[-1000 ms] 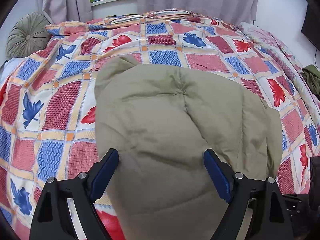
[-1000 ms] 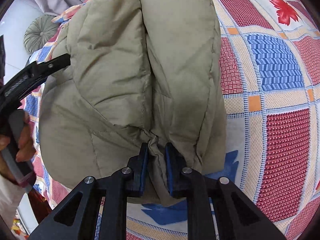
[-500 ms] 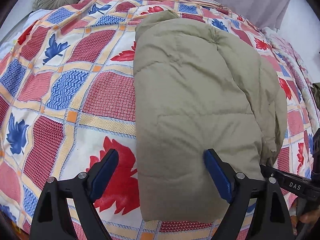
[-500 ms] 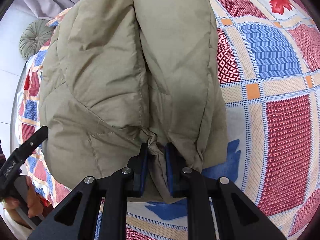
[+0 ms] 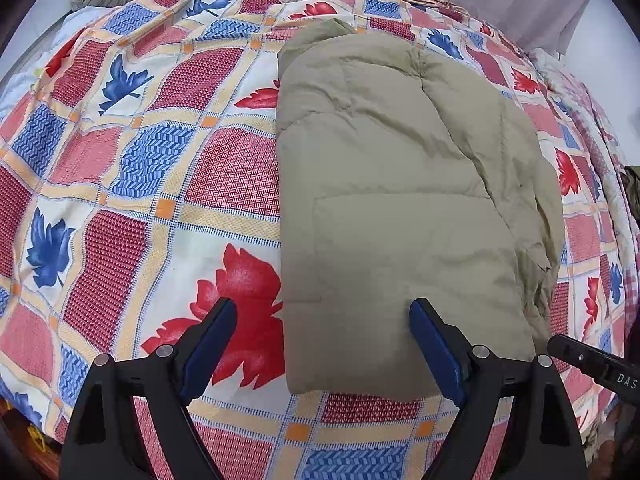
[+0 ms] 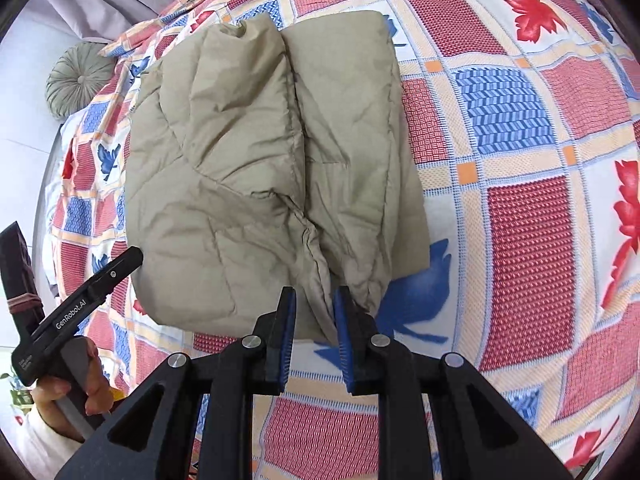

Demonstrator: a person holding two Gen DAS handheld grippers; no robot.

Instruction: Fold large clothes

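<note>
1. Lying folded on the patchwork bedspread (image 5: 224, 172), the khaki padded jacket (image 5: 392, 208) fills mid-bed.
2. Left gripper (image 5: 323, 340) hangs spread wide above the jacket's near edge, gripping nothing.
3. Right gripper (image 6: 315, 322) is opening; a jacket fold sits between its jaws, the pads apparently no longer pinching it.

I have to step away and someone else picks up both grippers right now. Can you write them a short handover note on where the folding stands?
Left gripper: wide open, empty, hovering over the near left edge of the khaki padded jacket.
Right gripper: jaws opening, a pinch of the jacket's near edge between them, pads no longer pressing.
Jacket: lies on the patterned bedspread as a long folded bundle, sides turned in, one lengthwise crease on top.
Done: sides folded inward.
Left: probably let go fully, then fold the bundle across its length and tidy it.
</note>
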